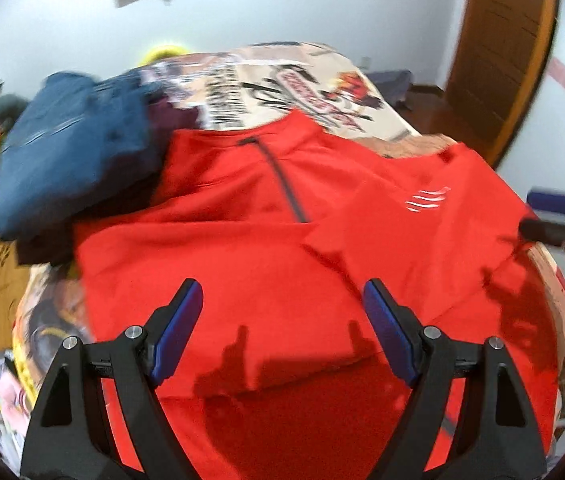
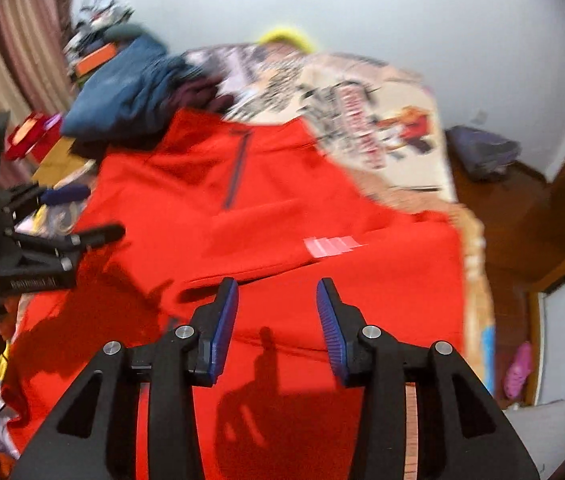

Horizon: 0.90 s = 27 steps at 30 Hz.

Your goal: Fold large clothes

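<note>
1. I see the bed (image 1: 346,76) filling most of both views, its cover a flat printed sheet with comic-style lettering and figures in cream, black and red.
2. The red top (image 1: 266,240) lies spread face-up across the near half of that bed: a smooth, matte knit with a stand collar, a short dark zip (image 1: 282,180) running down from the neck, and a small white striped logo (image 1: 428,199) on the chest. One sleeve is folded in across the front, making a straight diagonal edge.
3. A pile of folded clothes (image 1: 70,152), dark blue on top and maroon beneath, sits at the far left corner, overlapping the top's shoulder. It is blurred.
4. My left gripper (image 1: 282,312) hovers above the lower body of the red top with its blue ribbed pads spread wide and nothing between them.
5. My right gripper (image 2: 277,304) hangs over the folded sleeve area, pads parted to a narrower gap and clear of the cloth, gripping nothing.
6. A wooden door (image 1: 502,52) stands at the right; beyond the bed's left edge I make out clutter, too blurred to name.
</note>
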Motion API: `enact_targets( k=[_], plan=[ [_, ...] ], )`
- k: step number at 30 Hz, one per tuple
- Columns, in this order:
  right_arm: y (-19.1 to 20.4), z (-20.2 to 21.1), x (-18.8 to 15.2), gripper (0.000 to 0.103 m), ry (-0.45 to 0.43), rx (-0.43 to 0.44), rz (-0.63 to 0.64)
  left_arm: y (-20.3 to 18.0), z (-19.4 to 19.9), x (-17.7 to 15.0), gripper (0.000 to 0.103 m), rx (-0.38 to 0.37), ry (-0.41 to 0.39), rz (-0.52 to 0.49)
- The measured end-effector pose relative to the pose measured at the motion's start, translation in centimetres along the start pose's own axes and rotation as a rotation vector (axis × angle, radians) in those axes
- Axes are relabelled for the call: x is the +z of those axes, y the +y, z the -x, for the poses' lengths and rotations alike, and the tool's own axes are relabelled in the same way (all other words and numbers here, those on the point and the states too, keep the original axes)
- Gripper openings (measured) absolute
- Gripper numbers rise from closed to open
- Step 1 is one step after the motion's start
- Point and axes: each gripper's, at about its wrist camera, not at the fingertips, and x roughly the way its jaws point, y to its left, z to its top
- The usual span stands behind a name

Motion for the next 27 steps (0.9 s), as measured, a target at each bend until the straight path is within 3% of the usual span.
enact_targets(
  k=[6, 11, 14, 23, 25, 27],
  plan=[
    [-4.4, 0.8, -0.2, 0.038, -0.032, -0.095, -0.085, -4.7, -3.8, 1.6, 0.082, -0.059, 0.052, -0.122],
    [-6.5, -0.3, -1.0, 0.038, -0.010, -0.094, -0.163, -7.0, -8.6, 1.9, 0.082, -0.055, 0.164, -0.189],
    [-7.4, -1.1, -1.8, 0.038, 0.007, -0.096, -0.187, -7.6, -10.6, 2.0, 0.081, -0.071, 0.214, -0.180],
    [-8.6, -4.8, -3.7, 0.038, 0.097, -0.092, -0.247, -8.4, -12.9, 3.4, 0.081, -0.110, 0.241, -0.108],
    [-8.7, -4.9, -3.9, 0.038, 0.097, -0.089, -0.259, -8.6, -13.2, 3.6, 0.076, -0.095, 0.224, -0.117],
    [-8.7, -4.8, -3.9, 0.038, 0.094, -0.085, -0.268, -8.9, -13.3, 3.7, 0.053, -0.058, 0.200, -0.154]
  ],
)
